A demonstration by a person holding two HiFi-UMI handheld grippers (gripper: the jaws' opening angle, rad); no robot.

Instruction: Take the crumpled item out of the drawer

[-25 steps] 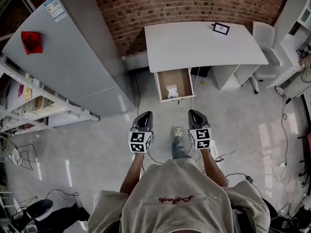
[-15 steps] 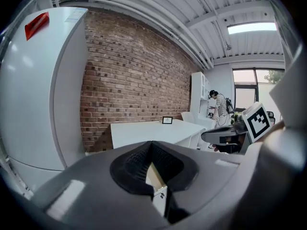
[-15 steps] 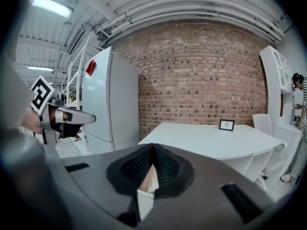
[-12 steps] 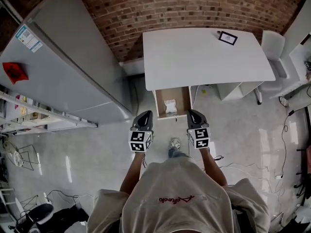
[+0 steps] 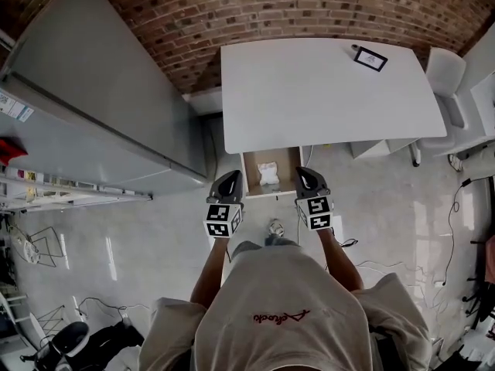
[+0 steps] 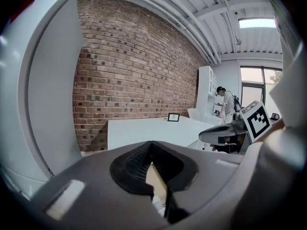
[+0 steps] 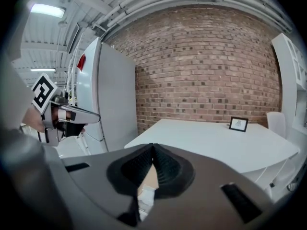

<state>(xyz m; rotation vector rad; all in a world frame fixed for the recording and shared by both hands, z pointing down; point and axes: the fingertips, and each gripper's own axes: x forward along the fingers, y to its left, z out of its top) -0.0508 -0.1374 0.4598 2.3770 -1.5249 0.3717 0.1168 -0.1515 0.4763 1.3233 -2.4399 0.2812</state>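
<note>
A white crumpled item (image 5: 268,174) lies inside the open brown drawer (image 5: 251,168) under the front edge of the white table (image 5: 325,91). In the head view my left gripper (image 5: 230,179) hovers just left of the drawer front and my right gripper (image 5: 304,178) just right of it, both above floor level and apart from the item. Each gripper's jaws meet at the tips with nothing held. The left gripper (image 6: 152,145) and the right gripper (image 7: 153,147) each show a sliver of the drawer and the white item (image 7: 145,196) below the jaws.
A large grey cabinet (image 5: 93,107) stands to the left and a brick wall (image 5: 271,6) behind the table. A small picture frame (image 5: 370,58) sits on the table's far right. A white chair (image 5: 452,83) is at the right, cables (image 5: 379,246) lie on the floor, and a person (image 6: 225,104) stands far off.
The person has walked towards the table. The drawer and the crumpled item have come closer and now sit between the two gripper tips. Both grippers keep the same pose.
</note>
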